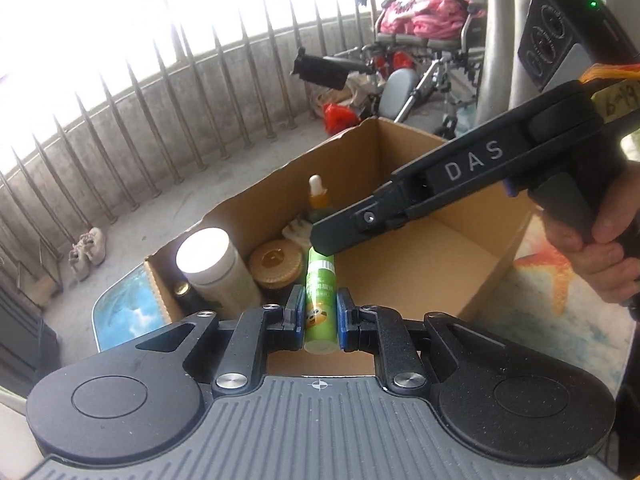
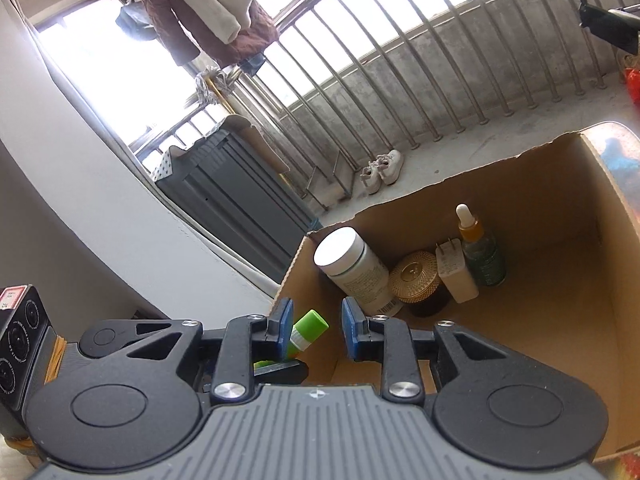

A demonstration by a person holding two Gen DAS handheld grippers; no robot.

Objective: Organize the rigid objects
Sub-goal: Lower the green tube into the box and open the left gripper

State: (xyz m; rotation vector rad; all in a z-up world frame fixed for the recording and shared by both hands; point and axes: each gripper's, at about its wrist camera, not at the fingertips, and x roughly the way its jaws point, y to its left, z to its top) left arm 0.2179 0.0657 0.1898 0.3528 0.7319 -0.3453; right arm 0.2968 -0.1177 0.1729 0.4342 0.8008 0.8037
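My left gripper (image 1: 319, 316) is shut on a green tube (image 1: 319, 300) and holds it over the near edge of an open cardboard box (image 1: 460, 264). The tube's green cap (image 2: 310, 322) shows in the right wrist view between my right gripper's pads (image 2: 285, 320). My right gripper (image 2: 316, 328) is open, above the box, its tip (image 1: 324, 240) just over the tube's far end. In the box stand a white jar (image 2: 352, 268), a gold-lidded jar (image 2: 416, 278), a white charger (image 2: 456, 272) and a dropper bottle (image 2: 478, 250).
The box (image 2: 560, 280) sits on a table with a sea-print cloth (image 1: 568, 292). Its right half holds nothing. Behind are a balcony railing (image 1: 160, 128), a wheelchair (image 1: 424, 60), shoes on the floor (image 2: 382, 170) and a grey cabinet (image 2: 232, 196).
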